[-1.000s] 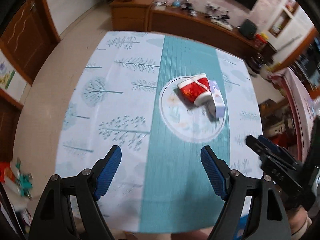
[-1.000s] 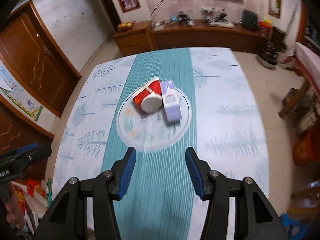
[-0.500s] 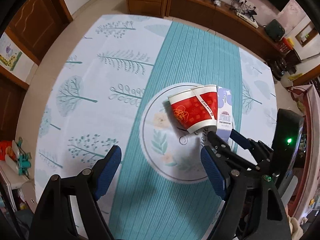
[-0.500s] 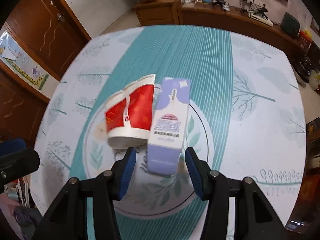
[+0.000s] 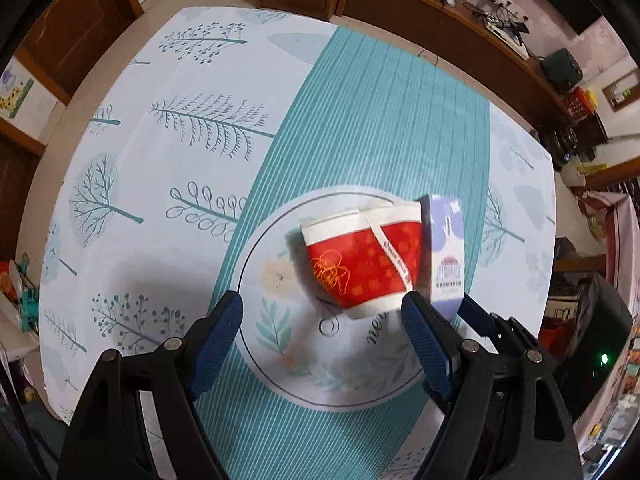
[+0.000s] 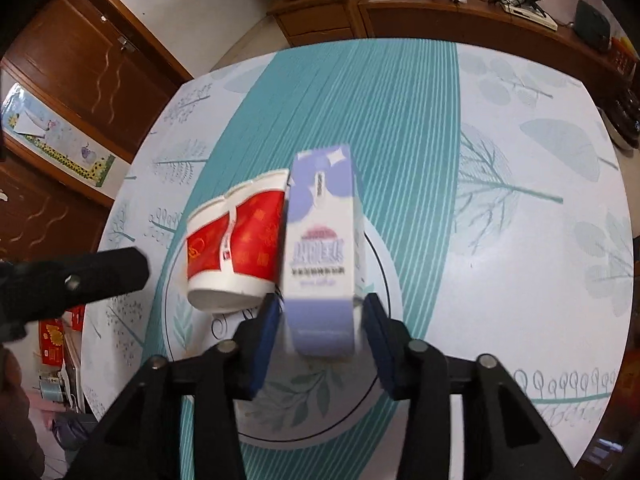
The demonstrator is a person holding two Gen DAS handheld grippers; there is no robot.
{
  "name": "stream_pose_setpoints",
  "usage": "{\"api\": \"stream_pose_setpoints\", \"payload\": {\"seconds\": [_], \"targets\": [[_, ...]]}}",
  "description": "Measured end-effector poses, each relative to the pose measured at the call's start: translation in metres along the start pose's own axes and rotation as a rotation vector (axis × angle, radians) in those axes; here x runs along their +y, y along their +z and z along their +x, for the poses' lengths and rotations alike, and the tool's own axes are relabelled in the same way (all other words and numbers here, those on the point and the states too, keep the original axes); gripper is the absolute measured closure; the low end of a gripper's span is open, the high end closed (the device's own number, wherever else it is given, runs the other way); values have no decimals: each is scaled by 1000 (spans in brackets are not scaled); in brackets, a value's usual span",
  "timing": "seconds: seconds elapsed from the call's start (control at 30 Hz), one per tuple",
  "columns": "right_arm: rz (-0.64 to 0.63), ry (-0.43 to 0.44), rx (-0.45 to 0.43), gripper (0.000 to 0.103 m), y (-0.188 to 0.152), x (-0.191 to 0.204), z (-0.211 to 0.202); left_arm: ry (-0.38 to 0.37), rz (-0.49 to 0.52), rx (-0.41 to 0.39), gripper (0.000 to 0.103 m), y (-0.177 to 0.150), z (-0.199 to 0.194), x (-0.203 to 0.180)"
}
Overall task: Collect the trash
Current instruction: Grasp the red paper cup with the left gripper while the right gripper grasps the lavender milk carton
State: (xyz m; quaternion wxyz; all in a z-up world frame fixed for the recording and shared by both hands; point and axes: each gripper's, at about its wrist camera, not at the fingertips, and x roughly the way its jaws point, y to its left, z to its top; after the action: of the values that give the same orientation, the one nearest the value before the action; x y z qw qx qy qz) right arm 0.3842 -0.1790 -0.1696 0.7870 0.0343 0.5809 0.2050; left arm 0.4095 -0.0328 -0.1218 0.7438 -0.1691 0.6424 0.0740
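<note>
Living-room bench under a white tree-print cloth with teal centre stripe (image 5: 360, 128); mid-bench, on the printed round medallion, two crushed red-and-white paper cups (image 5: 362, 262), nested and on their sides, touch a lilac-and-white drink carton (image 6: 322, 248) lying flat. Right tongs (image 6: 318, 330) closing, carton's near end between pads, contact not certain. Left tongs (image 5: 320, 328) released wide, lined up short of the cups. Cup interiors hidden.

The left gripper (image 5: 320, 312) stood open above the tablecloth (image 5: 192, 184). A red cup (image 5: 360, 260) lay touching a purple carton (image 5: 446, 256).
</note>
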Motion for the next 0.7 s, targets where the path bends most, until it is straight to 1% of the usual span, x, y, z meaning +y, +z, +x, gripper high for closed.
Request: {"api": "stream_pose_setpoints", "payload": {"seconds": [0.13,0.23,0.27,0.33,0.43,0.5,0.63,0.7], "targets": [[-13,1,-9,54,12,6,0,-22,-54,6,23,10,2,10],[-70,-92,-17,54,18,10,4,-24,-58,8,23,12,3,11],[-71,-95,-16,54,20,9,5,-24,-53,10,23,13,4,10],[-46,-67,-13,54,24,4,7,-25,-36,18,23,13,7,6],[-38,-61,-25,55,27,0,8,-34,-16,51,23,13,15,0],[-35,-54,-35,66,27,-3,5,-50,-11,75,23,12,23,-4],[-25,-32,-38,66,22,-13,-2,-83,-25,98,23,15,36,-7],[-23,-28,-38,66,18,-18,-5,-76,-43,110,23,17,45,-6]]}}
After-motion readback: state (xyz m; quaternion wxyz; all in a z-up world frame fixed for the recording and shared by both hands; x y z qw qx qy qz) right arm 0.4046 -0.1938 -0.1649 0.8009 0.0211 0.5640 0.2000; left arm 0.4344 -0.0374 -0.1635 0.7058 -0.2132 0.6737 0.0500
